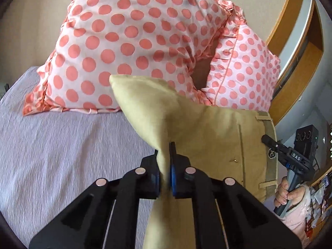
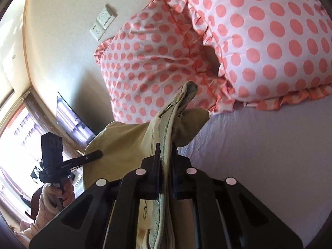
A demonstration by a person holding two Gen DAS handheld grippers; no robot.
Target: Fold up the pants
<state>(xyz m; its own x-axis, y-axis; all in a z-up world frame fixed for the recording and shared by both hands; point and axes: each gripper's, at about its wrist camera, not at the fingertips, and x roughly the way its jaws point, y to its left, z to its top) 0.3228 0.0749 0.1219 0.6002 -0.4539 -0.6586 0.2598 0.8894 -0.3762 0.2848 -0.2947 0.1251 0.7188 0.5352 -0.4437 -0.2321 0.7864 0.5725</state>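
The khaki pants [image 1: 207, 137] are held up in the air above the lilac bed sheet [image 1: 62, 145]. My left gripper [image 1: 165, 151] is shut on a bunched fold of the khaki cloth. My right gripper [image 2: 166, 151] is shut on the waistband edge [image 2: 166, 128], whose grey-green inner lining shows. The right gripper also shows in the left wrist view [image 1: 267, 140] at the waistband with belt loops. The left gripper also shows in the right wrist view [image 2: 97, 154], at the far edge of the pants [image 2: 120, 141].
Two pink pillows with coral polka dots [image 1: 128, 41] [image 2: 269, 41] lean against the cream wall at the head of the bed. A wall switch plate [image 2: 103, 21] and a window [image 2: 25, 128] are on the left in the right wrist view. A wooden frame [image 1: 298, 66] stands at the right.
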